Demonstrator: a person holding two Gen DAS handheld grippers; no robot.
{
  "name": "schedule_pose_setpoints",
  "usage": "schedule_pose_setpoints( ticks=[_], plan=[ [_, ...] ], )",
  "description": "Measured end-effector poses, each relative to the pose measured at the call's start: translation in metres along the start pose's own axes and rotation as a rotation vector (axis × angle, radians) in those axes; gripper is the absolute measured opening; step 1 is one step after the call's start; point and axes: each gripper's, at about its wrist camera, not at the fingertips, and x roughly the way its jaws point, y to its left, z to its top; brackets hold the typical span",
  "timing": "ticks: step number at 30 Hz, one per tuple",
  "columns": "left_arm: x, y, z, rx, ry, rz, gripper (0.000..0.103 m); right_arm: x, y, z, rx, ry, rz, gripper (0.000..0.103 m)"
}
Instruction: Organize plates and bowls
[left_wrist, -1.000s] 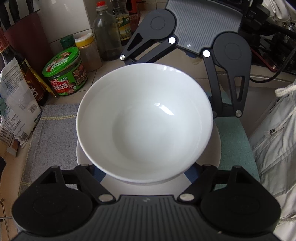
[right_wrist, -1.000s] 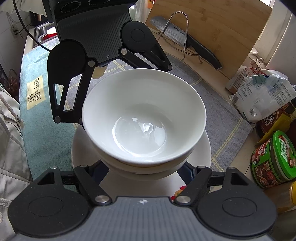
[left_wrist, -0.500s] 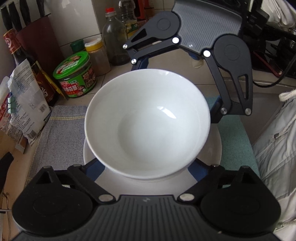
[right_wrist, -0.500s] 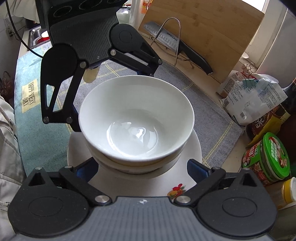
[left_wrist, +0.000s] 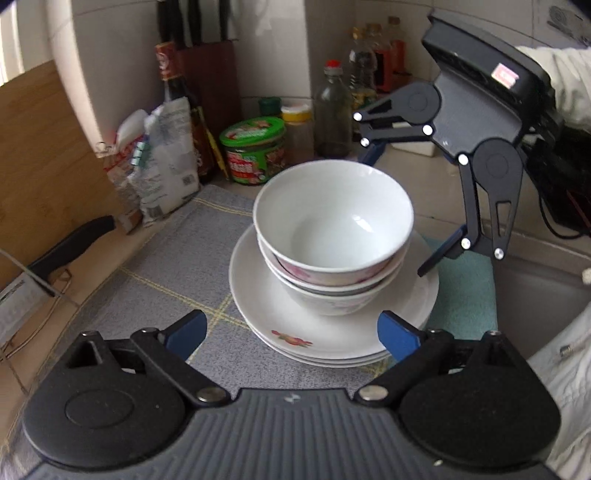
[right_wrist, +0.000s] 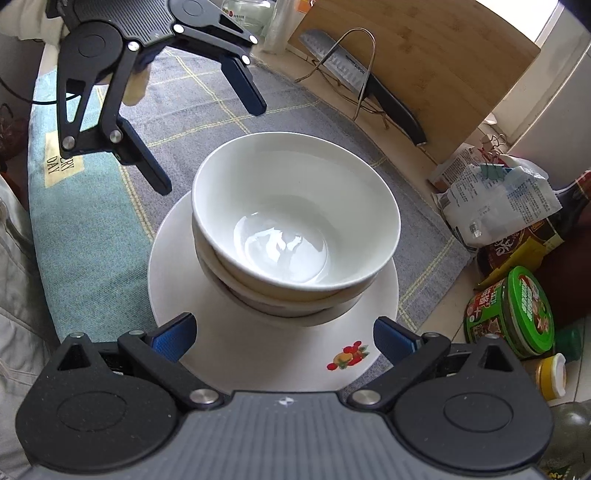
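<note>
Several white bowls are nested, the top bowl (left_wrist: 332, 214) (right_wrist: 295, 221) plain inside. They sit on a stack of white plates (left_wrist: 258, 295) (right_wrist: 177, 266) with a fruit print. My left gripper (left_wrist: 291, 334) (right_wrist: 207, 140) is drawn back from the stack. Its jaws are opening, with only the plates' near rim between its blue fingers (left_wrist: 184, 332), which touch nothing. My right gripper (right_wrist: 286, 334) (left_wrist: 406, 203) stands open on the opposite side, its fingers clear of the bowls.
The stack rests on a grey mat (left_wrist: 166, 280) beside a teal cloth (right_wrist: 81, 221). A green-lidded tub (left_wrist: 255, 151), bottles and a clipped bag (left_wrist: 166, 162) crowd the wall. A knife on a wire rack (right_wrist: 369, 81) leans against a wooden board (right_wrist: 424, 48).
Both grippers opened and let go of the top bowl, which now sits nested in the stack. The left gripper pulled back and rolled; the right one barely moved.
</note>
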Motion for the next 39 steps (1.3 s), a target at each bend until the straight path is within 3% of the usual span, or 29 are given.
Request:
schedule_pose_setpoints(
  ticks=[5,8,11,15,18,22,25,28,33,39],
  plan=[
    [-0.024,0.001,-0.012,-0.122,-0.073,0.082,0.101,-0.005,0.015,0.008,-0.013,0.082,-0.072,0.103],
    [-0.031,0.0,-0.021,-0.167,-0.076,0.152,0.101,-0.007,0.031,0.018,-0.001,0.144,-0.133,0.103],
    [-0.042,0.0,-0.029,-0.223,-0.109,0.174,0.101,-0.007,0.052,0.028,0.027,0.204,-0.205,0.103],
    [-0.061,0.001,-0.044,-0.305,-0.151,0.15,0.101,-0.009,0.08,0.043,0.145,0.274,-0.284,0.103],
    [-0.078,0.001,-0.051,-0.342,-0.138,0.192,0.101,-0.016,0.102,0.054,0.268,0.287,-0.35,0.103],
    [-0.096,0.005,-0.054,-0.416,-0.085,0.261,0.101,-0.029,0.122,0.064,0.525,0.286,-0.506,0.103],
    [-0.102,0.005,-0.052,-0.471,-0.012,0.279,0.101,-0.046,0.124,0.058,0.831,0.245,-0.594,0.103],
    [-0.107,-0.006,-0.049,-0.447,0.021,0.295,0.101,-0.063,0.133,0.052,1.061,0.181,-0.674,0.103],
    [-0.118,-0.026,-0.041,-0.42,0.033,0.295,0.101,-0.088,0.154,0.052,1.196,0.096,-0.7,0.103],
    [-0.133,-0.043,-0.025,-0.42,0.032,0.328,0.101,-0.109,0.158,0.048,1.245,0.047,-0.706,0.103]
  ],
)
